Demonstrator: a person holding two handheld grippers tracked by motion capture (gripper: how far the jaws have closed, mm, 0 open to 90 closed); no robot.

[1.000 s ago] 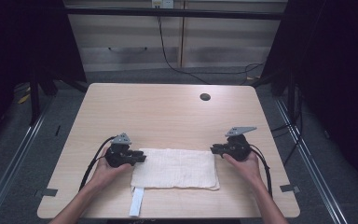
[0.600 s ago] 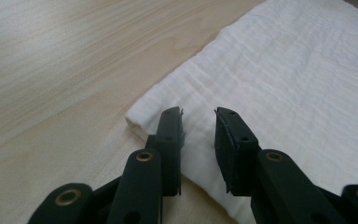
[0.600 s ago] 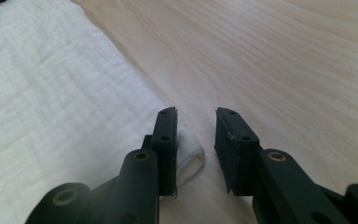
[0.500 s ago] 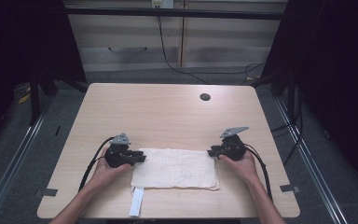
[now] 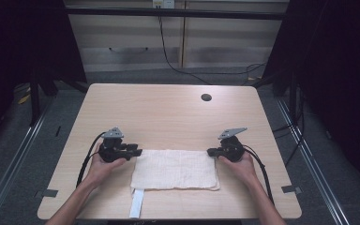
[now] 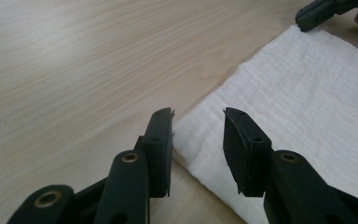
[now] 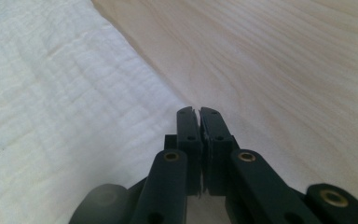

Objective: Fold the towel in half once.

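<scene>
Both tongs rest low on the counter (image 5: pixel 168 112), one at each far corner of the white cloth (image 5: pixel 174 169).

Counter: pale wood grain, with a small dark round hole (image 5: pixel 206 97) near its far right edge, well apart from the work.

Cloth: a folded white towel with a crinkled weave, lying flat on the near middle of the counter. Its near edge sits just short of the counter's near edge. A narrow white strip (image 5: pixel 136 205) runs from under the cloth's near left corner toward the near edge of the counter.

Left tongs (image 5: pixel 132 151): held in the person's left hand (image 5: pixel 102 166), pointing right at the cloth's far left corner. In the left gripper view the left tongs (image 6: pixel 198 122) stand partly apart, having just been opening, with the cloth's corner lying between and below them; the pads do not press on it.

Right tongs (image 5: pixel 210 152): held in the person's right hand (image 5: pixel 240 165), pointing left at the cloth's far right corner. In the right gripper view the right tongs (image 7: pixel 199 112) are drawn together, having just been closing, at the cloth's edge. Whether any fabric is pinched between them cannot be told.
</scene>
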